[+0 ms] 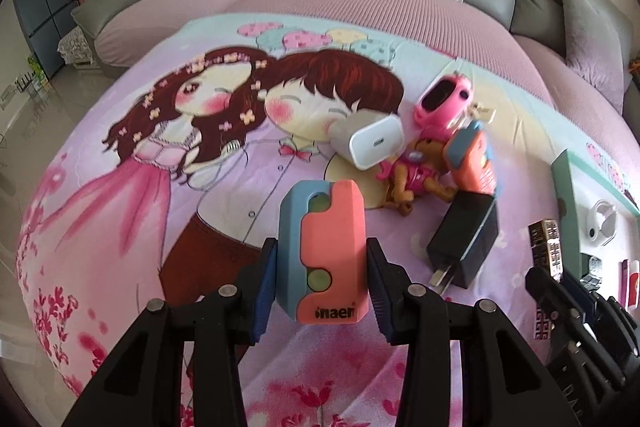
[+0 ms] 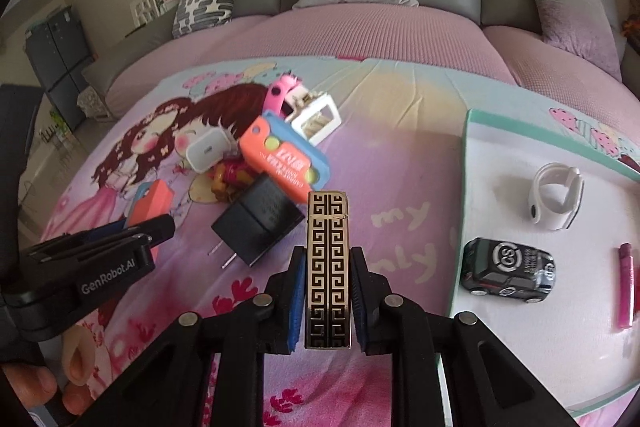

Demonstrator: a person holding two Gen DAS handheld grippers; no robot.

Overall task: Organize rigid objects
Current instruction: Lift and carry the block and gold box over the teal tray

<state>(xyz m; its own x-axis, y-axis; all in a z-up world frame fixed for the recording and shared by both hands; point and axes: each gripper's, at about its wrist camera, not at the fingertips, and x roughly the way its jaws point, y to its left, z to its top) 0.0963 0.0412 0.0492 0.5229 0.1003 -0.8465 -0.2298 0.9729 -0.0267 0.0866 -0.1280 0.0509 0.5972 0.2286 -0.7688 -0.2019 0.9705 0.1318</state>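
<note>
- my left gripper (image 1: 322, 277) was clamped on the pink-and-blue block (image 1: 322, 247), pads pressing its two long sides, held clear above the blanket (image 1: 120, 227).
- my right gripper (image 2: 326, 301) was closed tight on the patterned lighter (image 2: 328, 267), also held above the blanket, just left of the white tray (image 2: 500, 307).
- done, judging by the layout: the tray already carried a toy car (image 2: 510, 273), a white band (image 2: 556, 197) and a pink stick (image 2: 625, 287), each lying apart from the others.
- in hand: two items gripped, neither yet placed.
- left: a loose heap stayed on the blanket, left and far of the tray: black charger (image 2: 258, 225), white charger (image 2: 206, 149), a second orange-and-blue block (image 2: 286, 163), pink watch (image 2: 286, 93), a white frame-like piece (image 2: 316, 119) and a small figure (image 2: 230, 177). i judged the task under half complete.
- block orientation: long axis ran along the fingers, away from the camera; its rounded notched end pointed far, its lettered end sat near, between the fingers.
- lighter orientation: long axis likewise ran along the fingers, upright in the right wrist view; the seamed cap end pointed far, the base sat low between the pads.
</note>
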